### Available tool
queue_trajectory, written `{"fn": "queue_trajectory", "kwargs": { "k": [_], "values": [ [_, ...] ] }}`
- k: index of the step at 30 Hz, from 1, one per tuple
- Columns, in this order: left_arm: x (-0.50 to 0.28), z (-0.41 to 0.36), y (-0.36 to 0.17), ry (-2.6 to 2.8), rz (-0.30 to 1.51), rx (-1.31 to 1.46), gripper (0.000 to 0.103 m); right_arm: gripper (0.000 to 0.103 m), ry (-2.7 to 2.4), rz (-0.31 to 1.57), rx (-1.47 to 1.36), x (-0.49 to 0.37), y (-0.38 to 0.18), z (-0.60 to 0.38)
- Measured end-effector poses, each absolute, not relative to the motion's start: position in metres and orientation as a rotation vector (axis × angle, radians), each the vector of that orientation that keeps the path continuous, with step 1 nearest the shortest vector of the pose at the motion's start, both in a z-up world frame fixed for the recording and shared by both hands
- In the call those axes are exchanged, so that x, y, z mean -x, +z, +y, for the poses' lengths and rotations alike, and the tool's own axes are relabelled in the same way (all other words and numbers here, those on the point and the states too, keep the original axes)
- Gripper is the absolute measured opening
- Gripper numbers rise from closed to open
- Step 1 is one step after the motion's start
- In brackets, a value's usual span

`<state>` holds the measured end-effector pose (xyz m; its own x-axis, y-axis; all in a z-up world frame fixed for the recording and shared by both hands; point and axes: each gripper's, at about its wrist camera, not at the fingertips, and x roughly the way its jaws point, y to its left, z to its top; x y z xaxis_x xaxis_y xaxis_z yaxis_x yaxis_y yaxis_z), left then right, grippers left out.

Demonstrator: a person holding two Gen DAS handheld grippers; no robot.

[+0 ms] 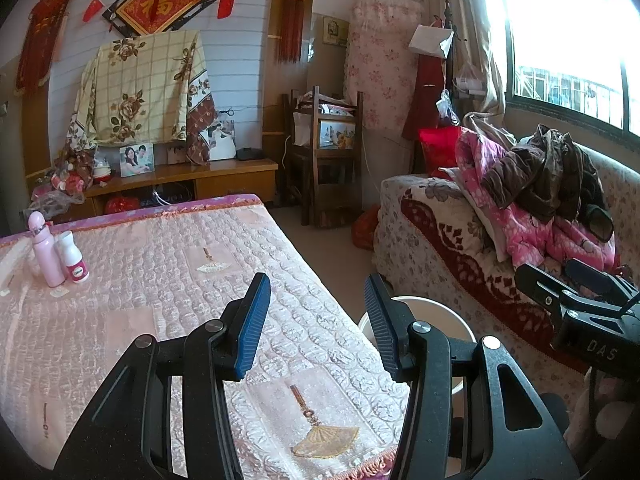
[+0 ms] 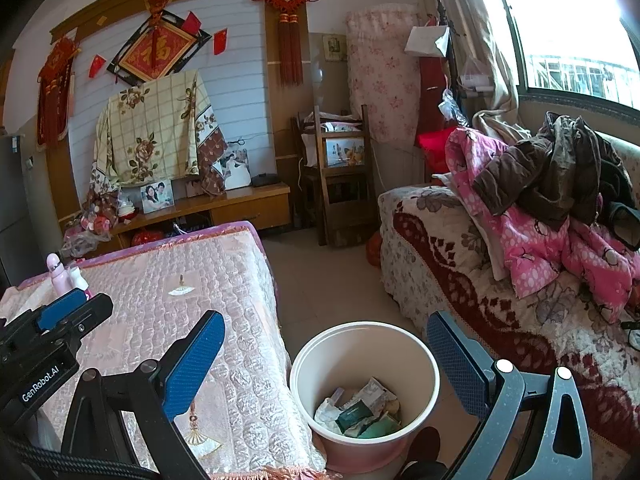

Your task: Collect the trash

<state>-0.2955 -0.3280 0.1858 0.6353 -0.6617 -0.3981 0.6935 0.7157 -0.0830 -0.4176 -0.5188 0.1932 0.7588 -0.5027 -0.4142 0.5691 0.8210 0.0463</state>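
A pale round bin (image 2: pixel 364 364) stands on the floor between the covered table and the sofa; crumpled wrappers and paper trash (image 2: pixel 362 410) lie in its bottom. In the left wrist view only its rim (image 1: pixel 432 308) shows behind the fingers. My right gripper (image 2: pixel 324 354) is open and empty, above the bin's mouth. My left gripper (image 1: pixel 318 320) is open and empty, over the table's right edge beside the bin. The left gripper also shows at the left of the right wrist view (image 2: pixel 68 312).
A table with a pink quilted cover (image 1: pixel 160 280) carries a pink bottle (image 1: pixel 44 248) and a small white bottle (image 1: pixel 74 258) at its far left. A sofa (image 2: pixel 460 264) piled with clothes (image 2: pixel 560 184) is at right. A wooden chair (image 2: pixel 340 176) stands behind.
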Motion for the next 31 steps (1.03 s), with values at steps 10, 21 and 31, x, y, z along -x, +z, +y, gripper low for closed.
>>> {"fn": "queue_trajectory", "kwargs": {
  "k": [10, 21, 31],
  "values": [
    [0.294, -0.329, 0.183, -0.783, 0.432, -0.085, 0.047, 0.1, -0.587, 0.409, -0.175, 0.416, 0.19, -0.518],
    [0.289, -0.335, 0.179, -0.789, 0.454, -0.085, 0.047, 0.1, -0.585, 0.431, -0.173, 0.409, 0.185, -0.519],
    [0.277, -0.328, 0.171, -0.769, 0.472, -0.071, 0.047, 0.101, -0.576, 0.466, -0.166, 0.397, 0.179, -0.516]
  ]
}}
